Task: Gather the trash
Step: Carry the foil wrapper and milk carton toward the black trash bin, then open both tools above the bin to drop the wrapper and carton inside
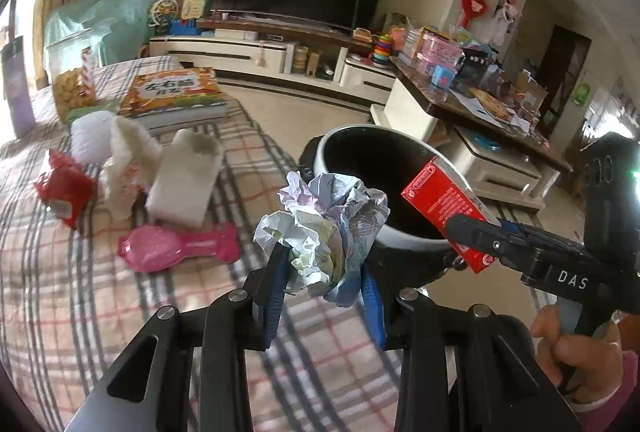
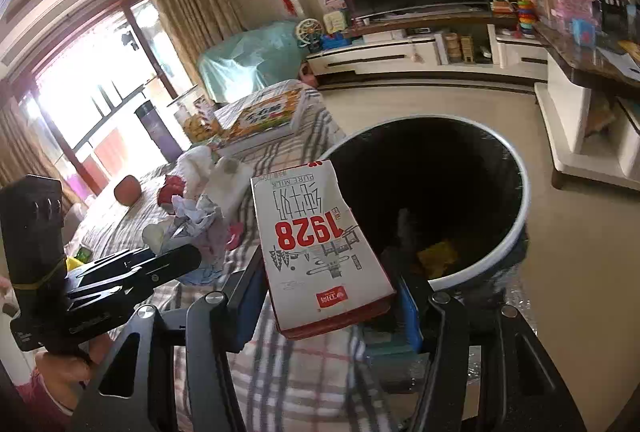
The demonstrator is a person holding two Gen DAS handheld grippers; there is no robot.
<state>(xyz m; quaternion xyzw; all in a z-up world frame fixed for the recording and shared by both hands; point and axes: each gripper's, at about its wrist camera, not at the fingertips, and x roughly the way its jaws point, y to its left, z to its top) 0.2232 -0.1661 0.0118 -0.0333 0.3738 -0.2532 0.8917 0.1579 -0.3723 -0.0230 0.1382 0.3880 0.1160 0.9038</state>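
Left gripper point(image 1: 324, 272) was clenched on a crumpled ball of white and pale-blue paper point(image 1: 324, 228), blue pads biting its lower folds; the wad was soft and creased, so a narrow pinch sufficed. Right gripper point(image 2: 332, 296) was grasping a red-and-white rectangular milk carton point(image 2: 320, 248) across its flat faces, jaws set wide to span the stiff, smooth cardboard box. Both loads hung at the near rim of the round white-rimmed, black-lined trash bin point(image 2: 516, 228), which stood on the floor beside the plaid-covered bed point(image 1: 80, 292). Judgement: both held ready for dropping in; yellow scrap already lay inside. More litter remained on the bed: a red crinkled wrapper point(image 1: 64, 188) and white foam blocks point(image 1: 184, 180), beside a pink plastic toy point(image 1: 176, 248).
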